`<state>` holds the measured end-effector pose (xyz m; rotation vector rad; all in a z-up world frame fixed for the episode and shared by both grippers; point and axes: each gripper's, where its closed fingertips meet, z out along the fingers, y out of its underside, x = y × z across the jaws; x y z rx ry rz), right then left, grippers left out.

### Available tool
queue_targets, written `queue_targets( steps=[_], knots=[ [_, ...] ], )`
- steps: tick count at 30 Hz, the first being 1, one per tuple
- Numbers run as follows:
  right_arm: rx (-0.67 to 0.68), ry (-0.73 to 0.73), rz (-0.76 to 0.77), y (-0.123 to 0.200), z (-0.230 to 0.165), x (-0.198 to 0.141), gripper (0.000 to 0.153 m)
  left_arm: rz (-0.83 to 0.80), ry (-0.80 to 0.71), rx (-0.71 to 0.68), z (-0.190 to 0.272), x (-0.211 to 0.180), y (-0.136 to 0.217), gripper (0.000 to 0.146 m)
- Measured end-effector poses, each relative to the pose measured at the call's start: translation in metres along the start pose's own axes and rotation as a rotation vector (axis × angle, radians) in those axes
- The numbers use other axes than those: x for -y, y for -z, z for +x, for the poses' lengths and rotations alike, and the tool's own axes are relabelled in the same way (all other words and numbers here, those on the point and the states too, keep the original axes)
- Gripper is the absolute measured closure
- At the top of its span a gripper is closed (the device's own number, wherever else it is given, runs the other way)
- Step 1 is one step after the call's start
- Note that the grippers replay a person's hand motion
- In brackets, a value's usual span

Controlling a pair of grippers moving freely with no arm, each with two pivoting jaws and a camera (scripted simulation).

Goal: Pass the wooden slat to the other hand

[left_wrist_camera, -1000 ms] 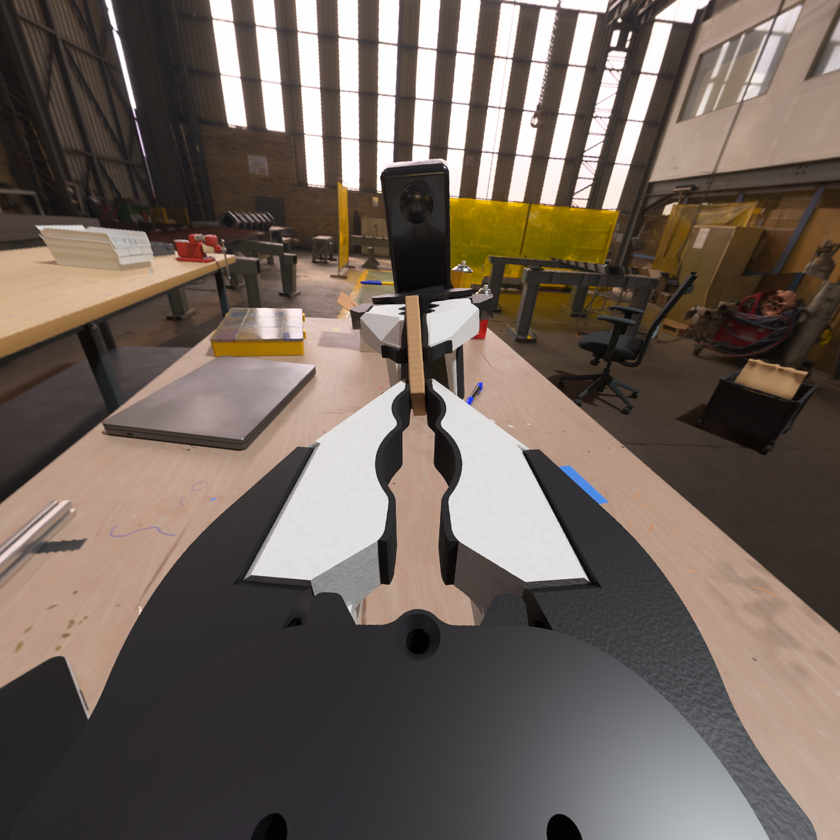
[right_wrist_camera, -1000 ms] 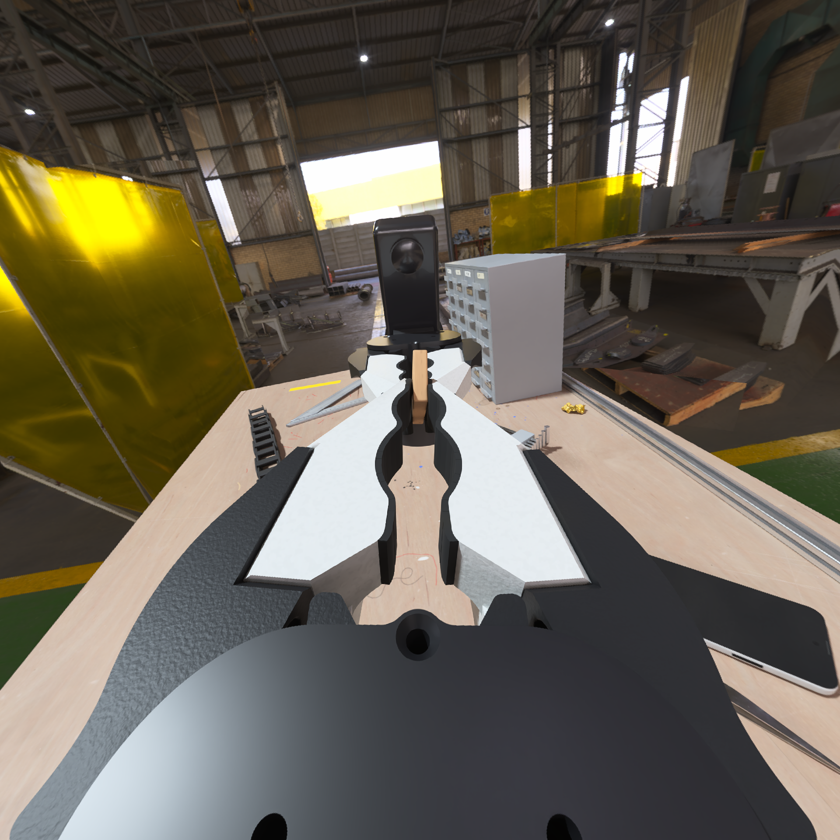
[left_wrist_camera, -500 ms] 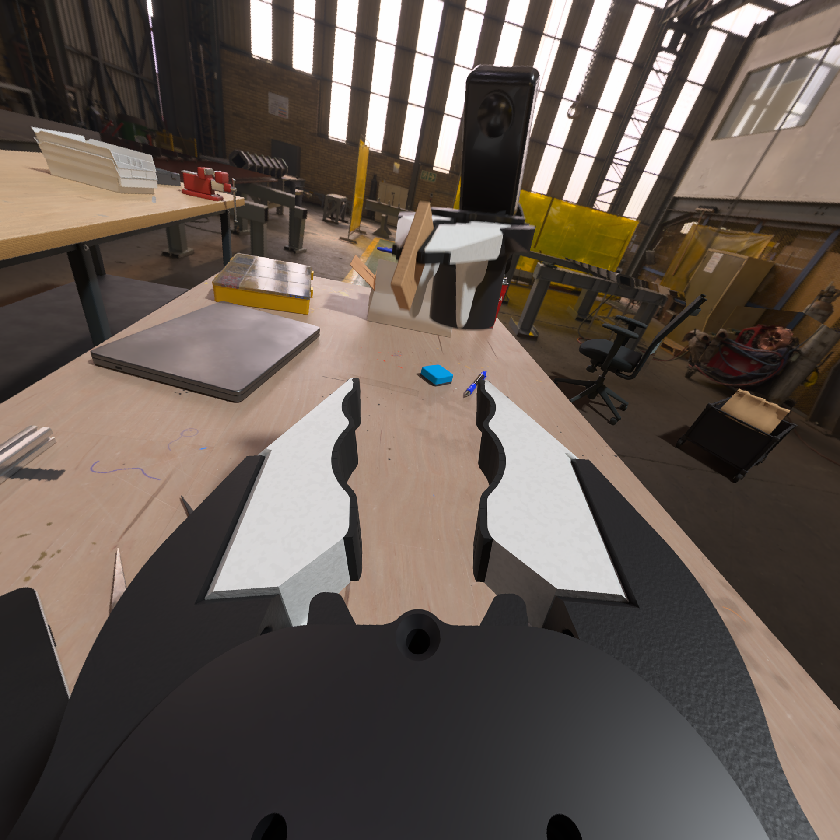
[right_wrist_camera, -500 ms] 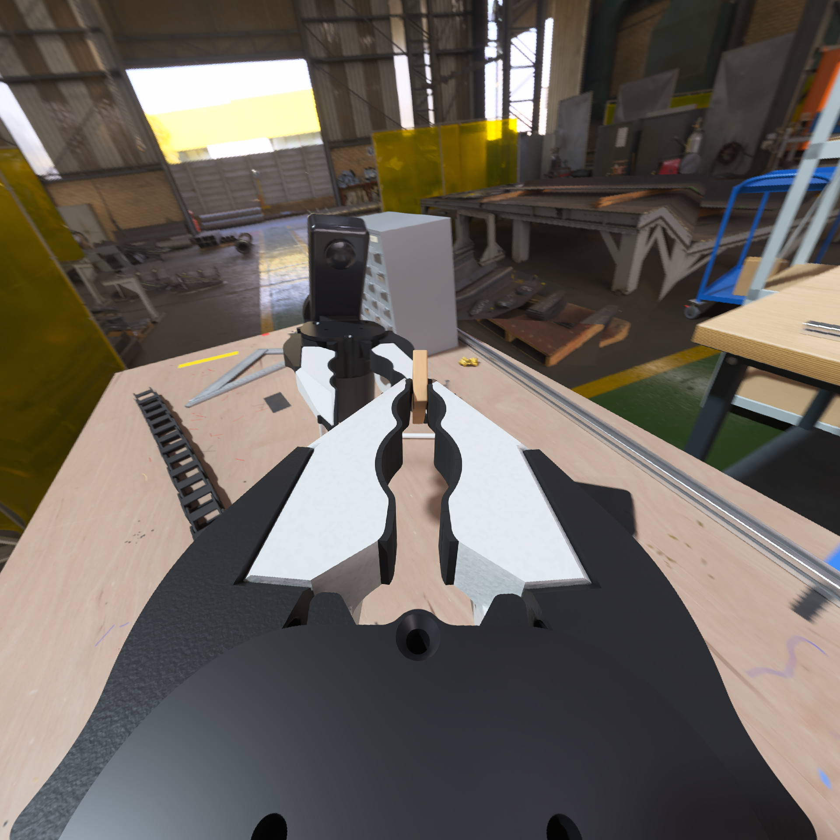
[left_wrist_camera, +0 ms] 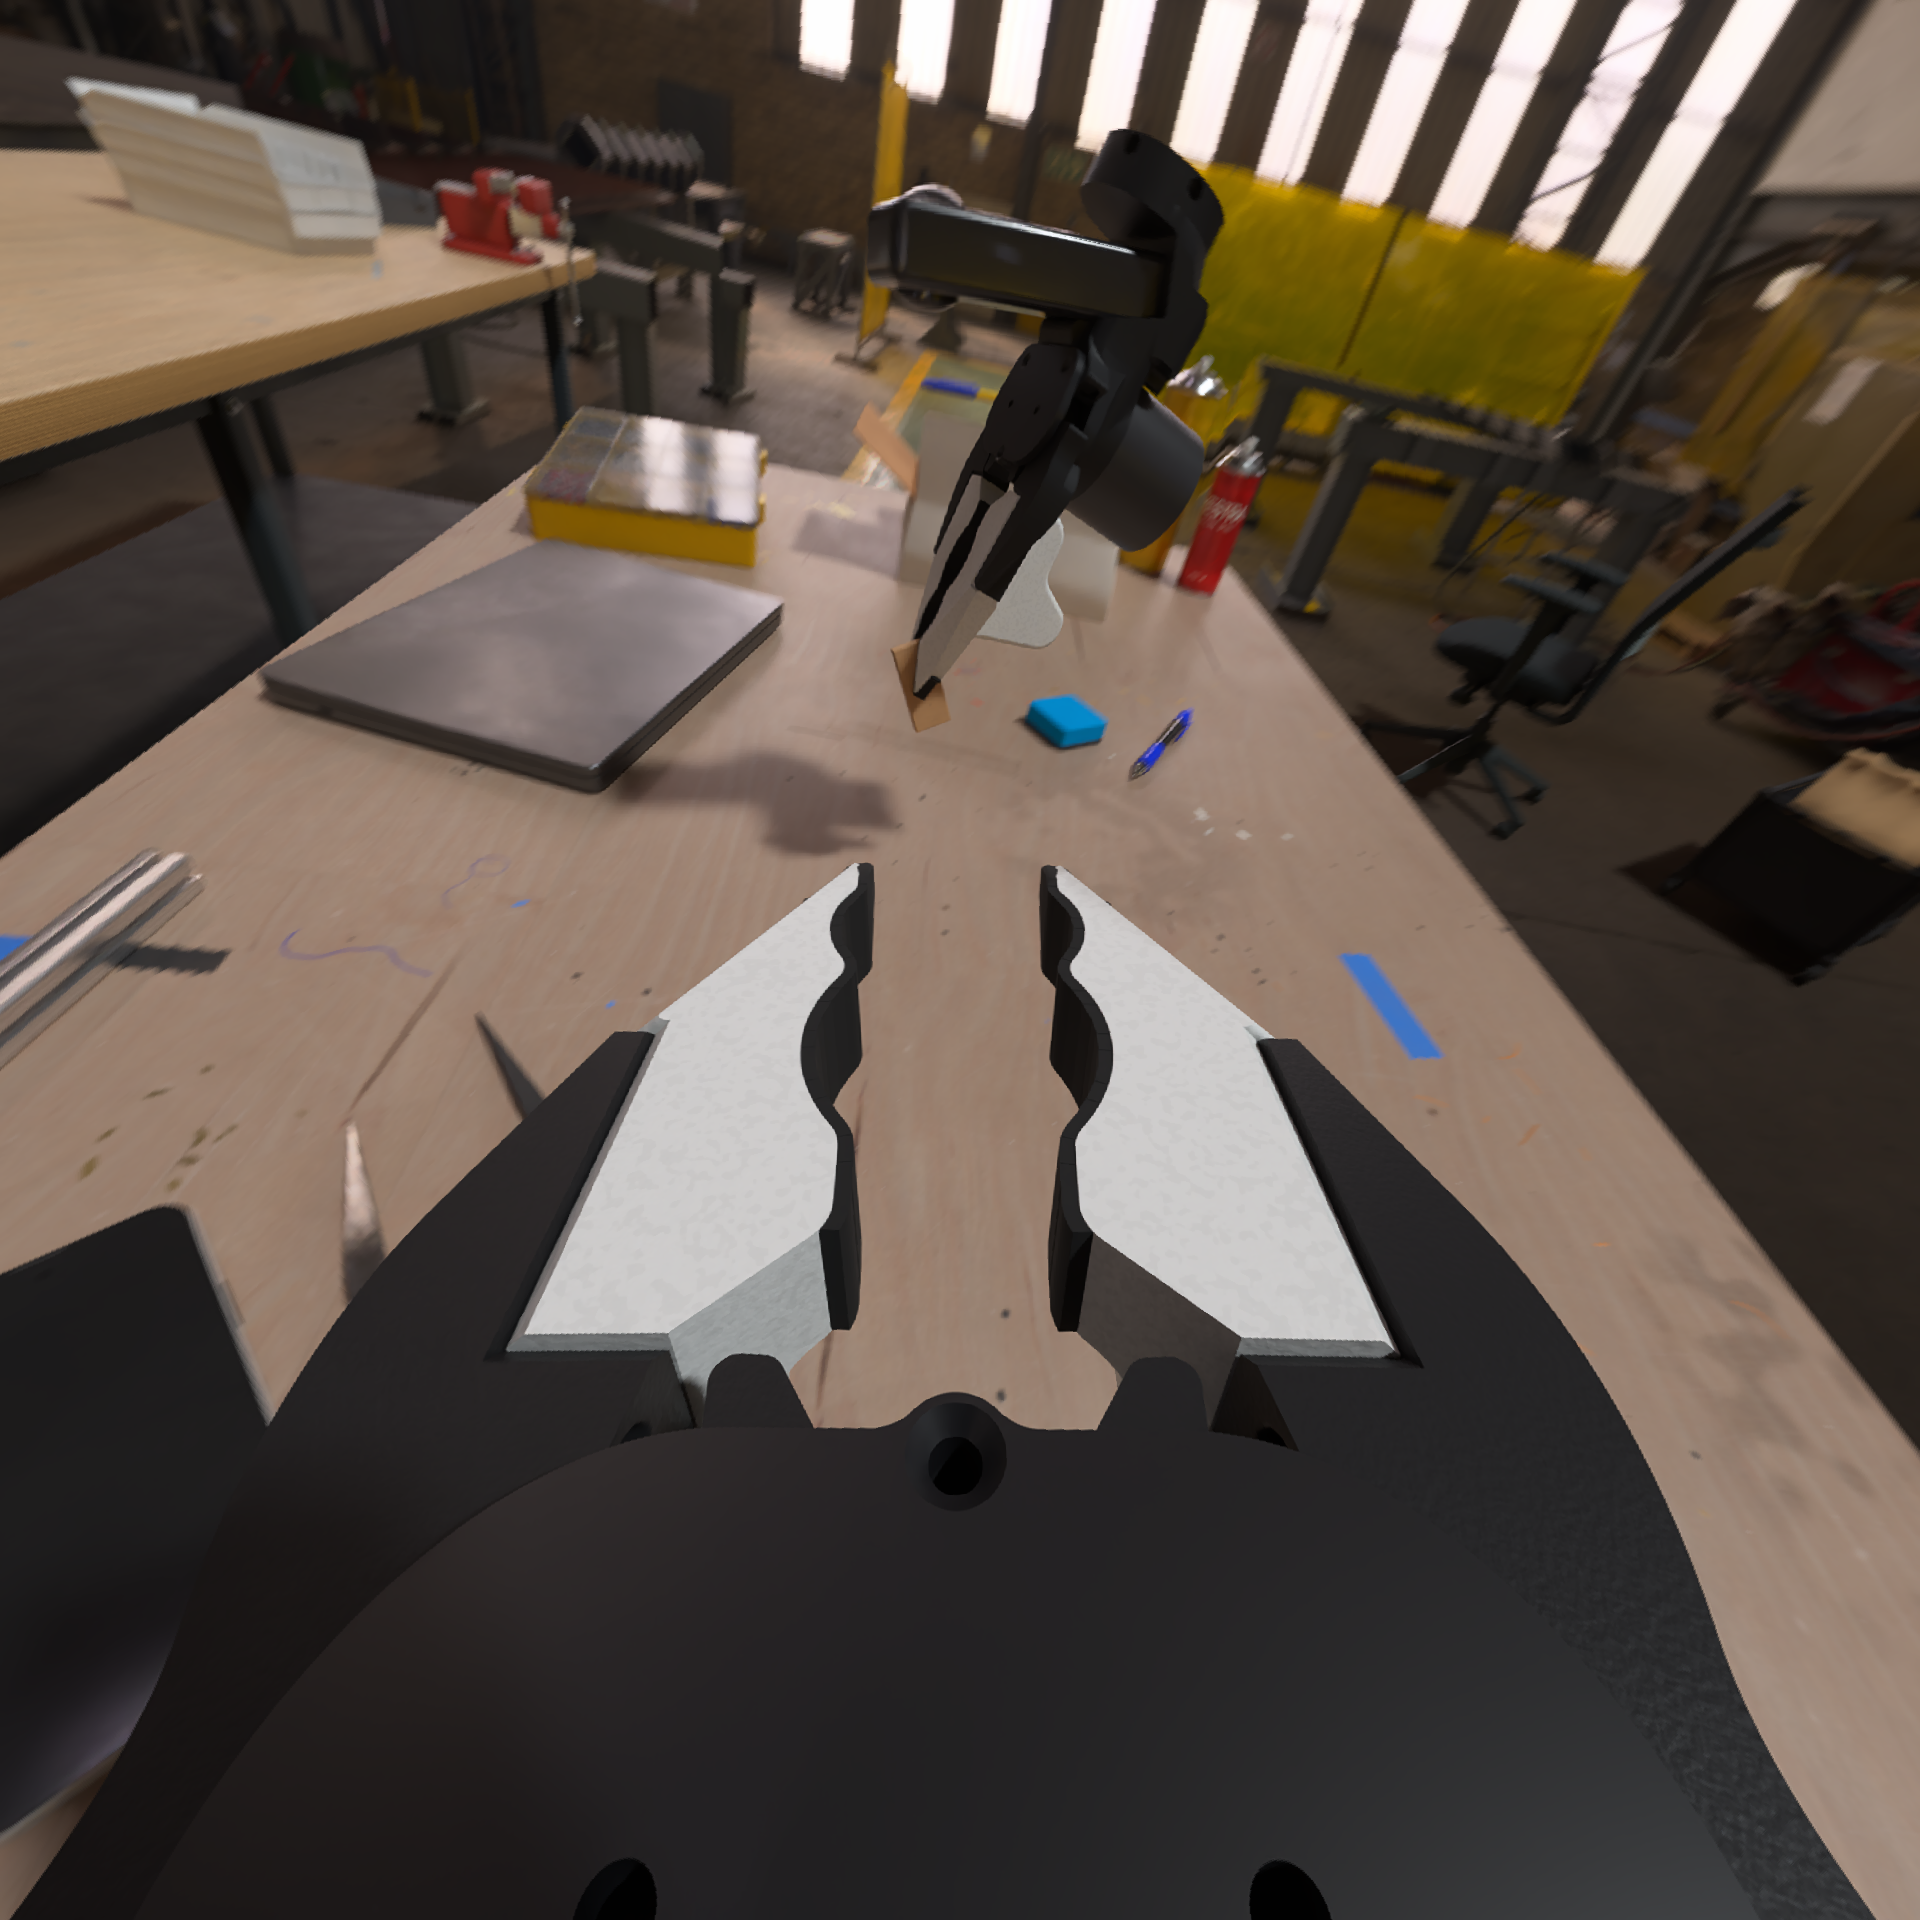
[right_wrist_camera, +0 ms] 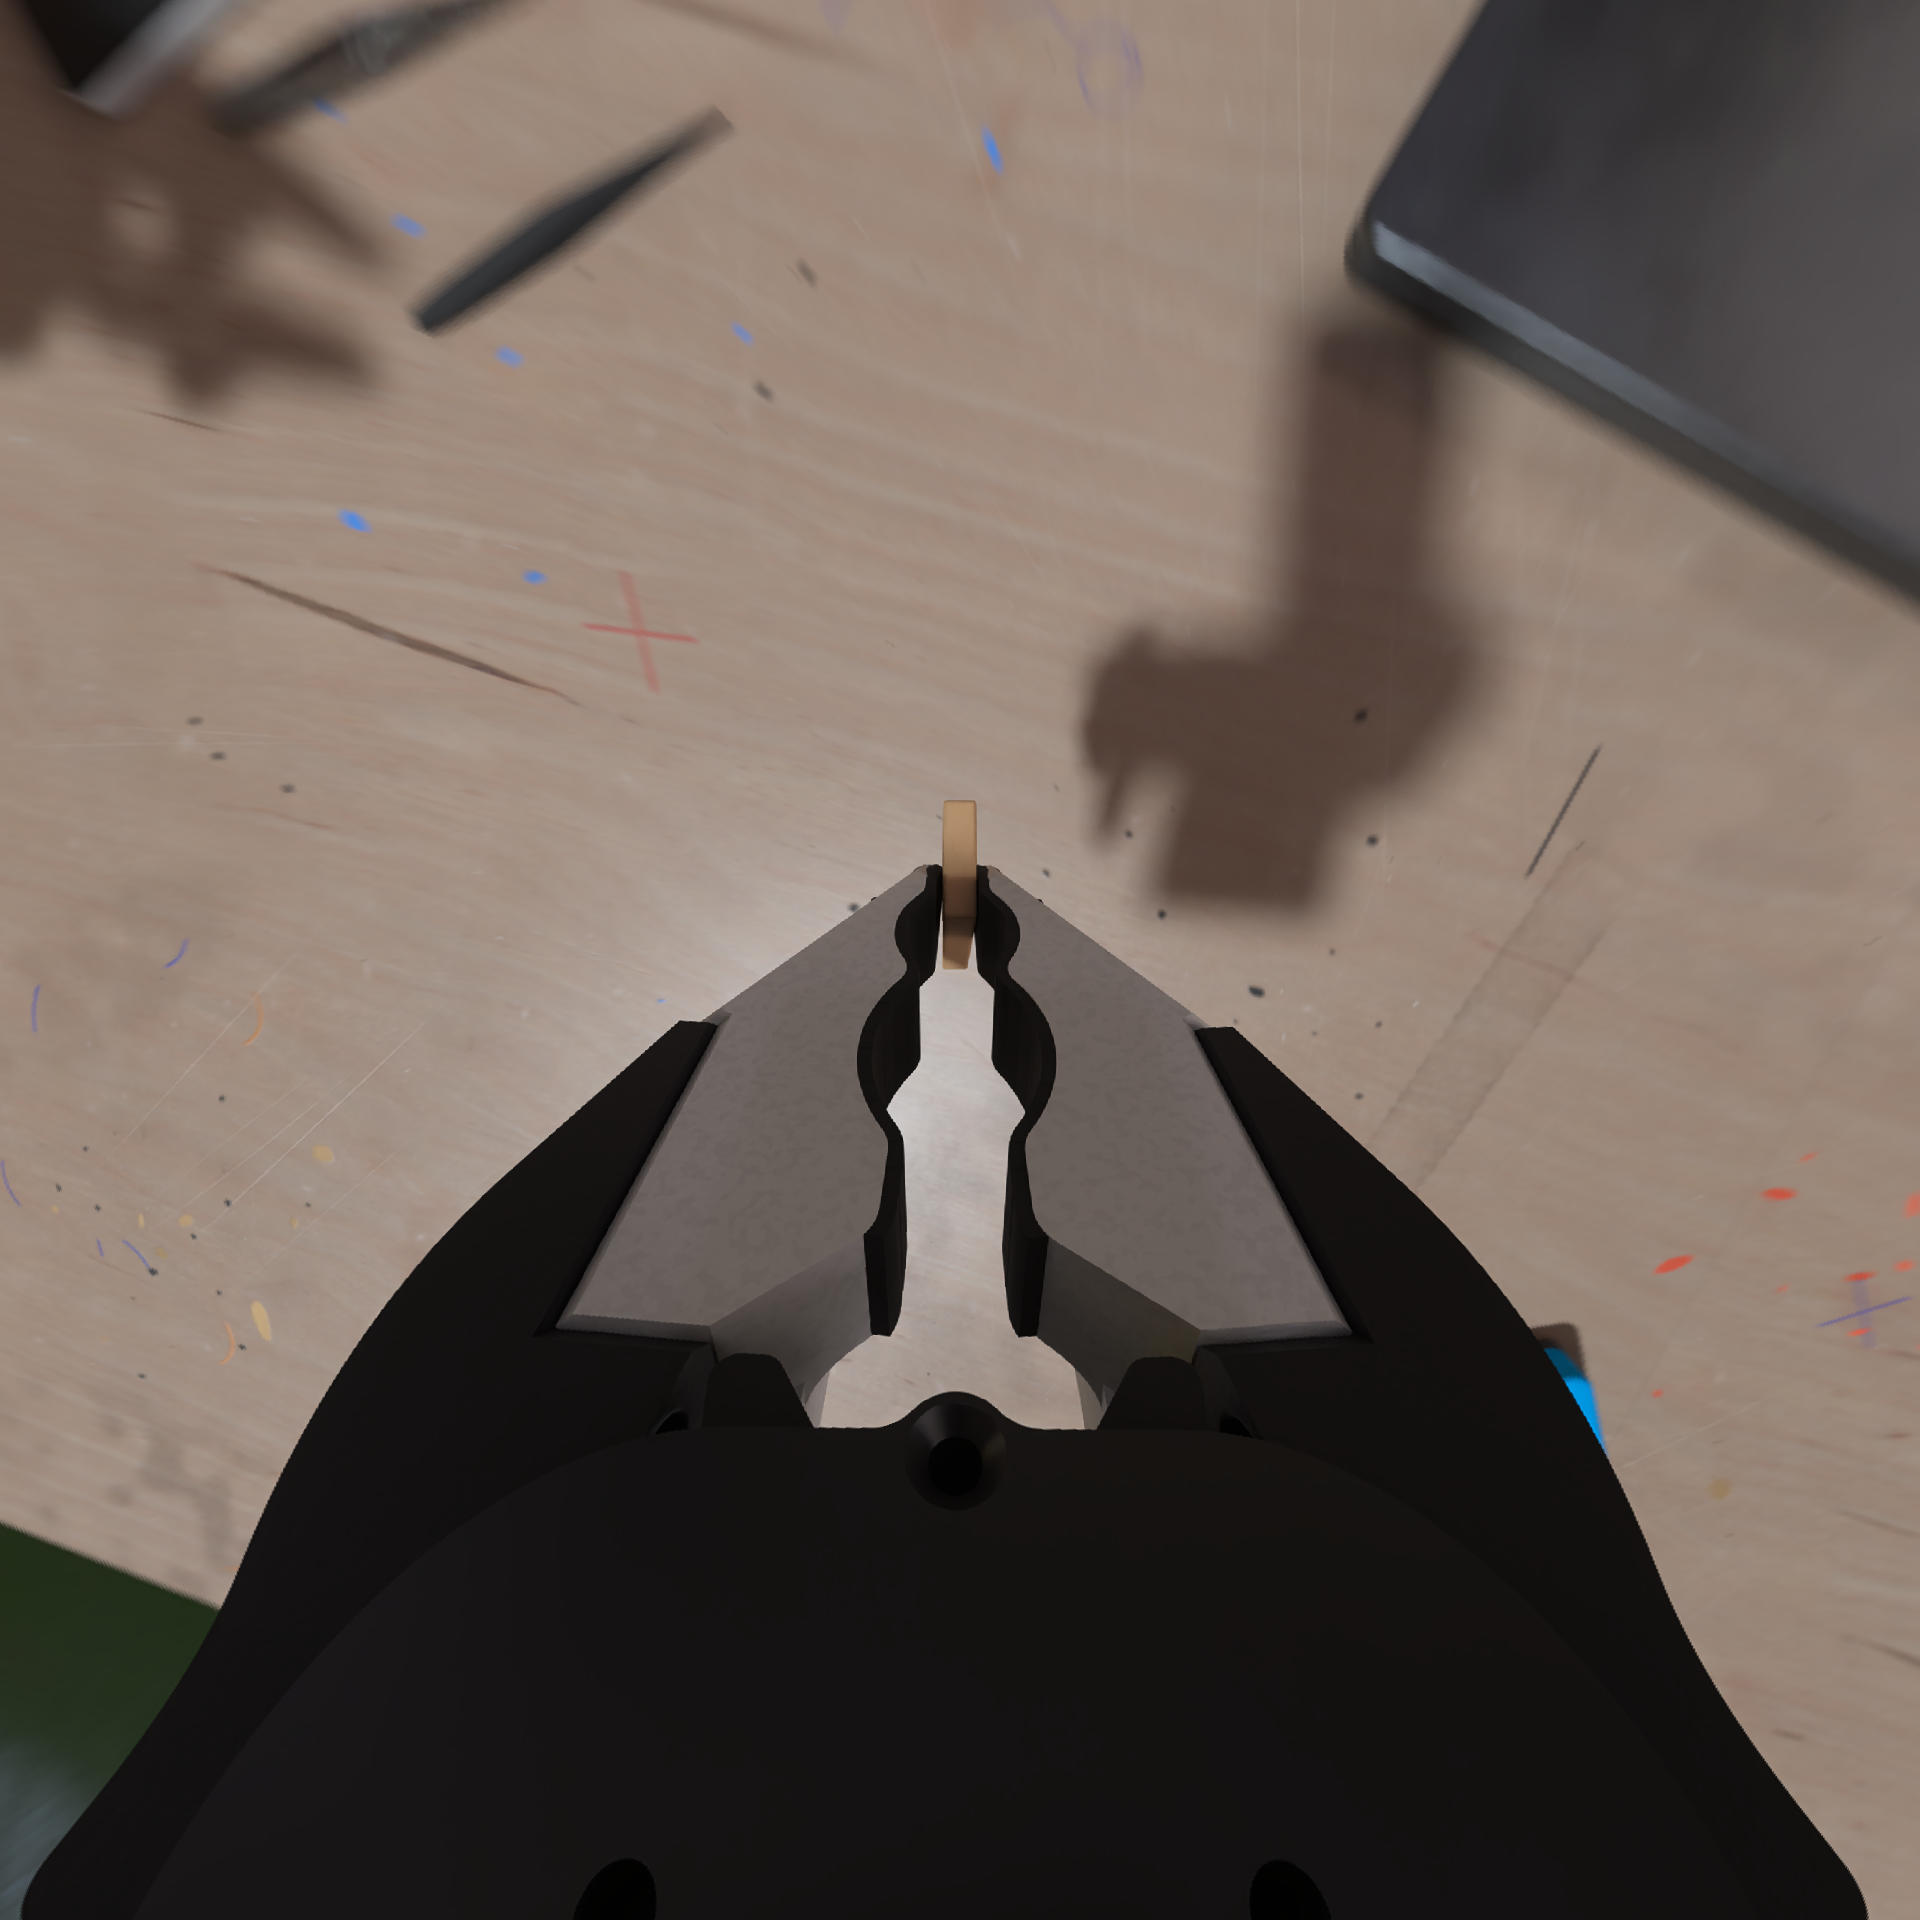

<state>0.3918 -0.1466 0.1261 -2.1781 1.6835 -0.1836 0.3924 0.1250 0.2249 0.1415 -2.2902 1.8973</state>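
Observation:
The wooden slat [right_wrist_camera: 957,883] is a thin tan strip pinched edge-on between the tips of my right gripper [right_wrist_camera: 957,878], which is shut on it and points down at the table. In the left wrist view the right gripper [left_wrist_camera: 935,670] hangs over the table ahead, tilted down, with the slat [left_wrist_camera: 925,698] at its tips just above the wood. My left gripper [left_wrist_camera: 956,883] is open and empty, low over the near part of the table, well back from the slat.
On the plywood table [left_wrist_camera: 727,935] lie a closed grey laptop [left_wrist_camera: 520,655], a yellow parts box [left_wrist_camera: 649,499], a blue block [left_wrist_camera: 1065,720], a blue pen [left_wrist_camera: 1162,743], a red can [left_wrist_camera: 1226,520] and a metal bar [left_wrist_camera: 83,935]. The table's right edge drops to the floor.
My left gripper has let go of the slat, opened and drawn back. My right gripper kept the slat, moved away and tipped down toward the table.

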Motion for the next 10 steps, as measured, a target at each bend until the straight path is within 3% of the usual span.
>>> queue_targets(
  steps=[5,10],
  knots=[
    [0.057,-0.057,-0.222,-0.063,0.016,-0.016,0.147,-0.102,-0.021,0.162,-0.022,-0.015,-0.001,0.119],
    [0.024,-0.044,-0.35,-0.092,0.022,-0.027,0.147,-0.129,0.007,0.238,-0.037,-0.021,0.001,0.118]
  ],
)
